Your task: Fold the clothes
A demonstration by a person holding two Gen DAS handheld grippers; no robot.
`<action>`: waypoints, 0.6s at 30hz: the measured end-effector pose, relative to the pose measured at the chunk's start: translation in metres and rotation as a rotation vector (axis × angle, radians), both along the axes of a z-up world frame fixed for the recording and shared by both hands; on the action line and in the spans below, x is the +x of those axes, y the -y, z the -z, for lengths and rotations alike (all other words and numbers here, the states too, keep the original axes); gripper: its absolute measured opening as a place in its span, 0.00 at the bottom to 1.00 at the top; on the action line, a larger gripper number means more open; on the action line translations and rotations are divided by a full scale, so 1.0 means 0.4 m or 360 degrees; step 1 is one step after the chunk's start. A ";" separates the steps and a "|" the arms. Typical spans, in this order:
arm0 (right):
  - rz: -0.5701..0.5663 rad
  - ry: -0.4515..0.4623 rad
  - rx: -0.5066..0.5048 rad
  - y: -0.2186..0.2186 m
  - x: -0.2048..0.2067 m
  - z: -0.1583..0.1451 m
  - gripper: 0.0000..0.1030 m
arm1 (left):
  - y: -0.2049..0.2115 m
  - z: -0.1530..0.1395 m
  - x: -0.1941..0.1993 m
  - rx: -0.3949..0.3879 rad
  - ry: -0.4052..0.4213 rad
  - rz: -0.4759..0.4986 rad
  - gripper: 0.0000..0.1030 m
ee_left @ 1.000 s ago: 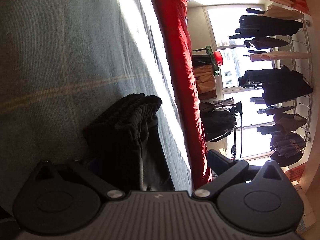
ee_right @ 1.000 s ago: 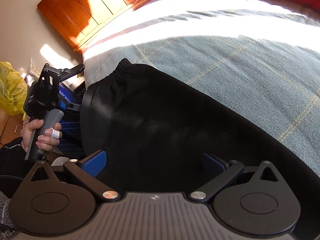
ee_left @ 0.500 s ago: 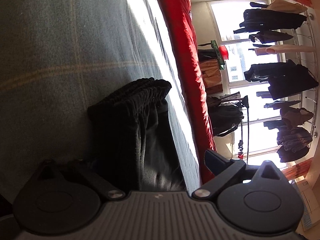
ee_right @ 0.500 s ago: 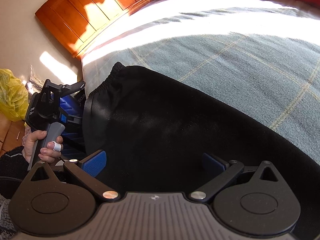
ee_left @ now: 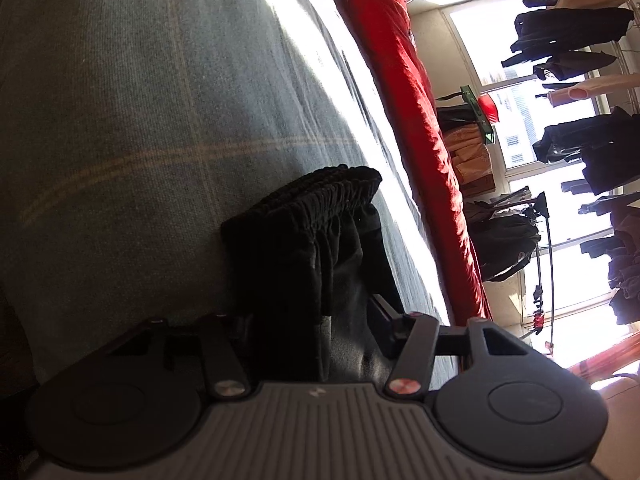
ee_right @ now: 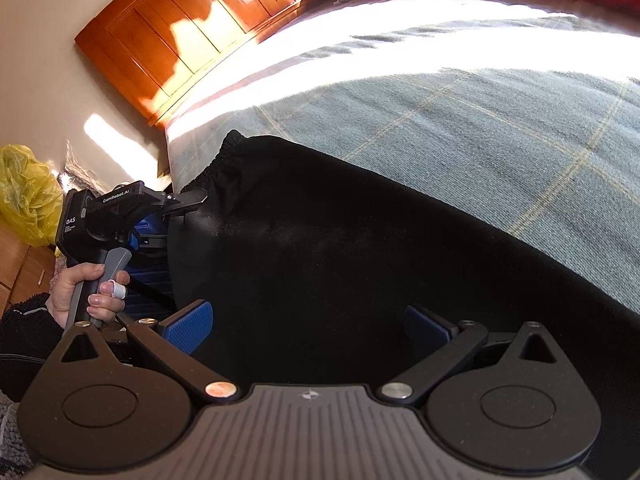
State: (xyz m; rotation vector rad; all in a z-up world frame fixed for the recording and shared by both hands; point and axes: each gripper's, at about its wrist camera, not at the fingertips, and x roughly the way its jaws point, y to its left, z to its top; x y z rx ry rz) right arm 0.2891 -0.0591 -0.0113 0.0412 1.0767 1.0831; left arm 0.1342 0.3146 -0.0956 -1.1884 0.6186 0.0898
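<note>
Black trousers (ee_right: 340,248) pinched in left tongs (ee_left: 308,320), beneath parted right tongs (ee_right: 308,324)

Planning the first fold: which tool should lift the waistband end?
Left. The left tool is shut on the black pants by the waistband; the right tool is open mid-garment.

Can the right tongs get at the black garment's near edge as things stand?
Probably yes. The right tongs stand open with the black garment right between the pads, nothing over it. The left tongs grip the waistband end, off to the side.
</note>
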 end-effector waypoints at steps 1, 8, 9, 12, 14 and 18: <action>-0.0042 0.0034 -0.0003 -0.016 -0.005 -0.007 1.00 | 0.001 -0.005 0.003 0.0008 0.0004 0.0012 0.58; -0.0392 0.0245 0.0085 -0.164 -0.063 -0.073 1.00 | -0.003 -0.021 0.019 0.0011 0.0101 -0.0031 0.78; -0.0418 0.0238 0.0088 -0.176 -0.069 -0.074 1.00 | -0.002 -0.024 0.021 0.0019 0.0127 -0.0043 0.82; -0.0487 0.0225 0.0073 -0.198 -0.086 -0.073 1.00 | 0.002 -0.025 0.030 0.0071 0.0130 -0.0011 0.85; -0.0517 0.0245 0.0042 -0.201 -0.093 -0.070 1.00 | 0.001 -0.023 0.027 0.0082 0.0143 0.0007 0.85; -0.0539 0.0284 -0.0007 -0.205 -0.070 -0.072 1.00 | -0.010 -0.005 0.003 0.0033 0.0215 -0.0004 0.85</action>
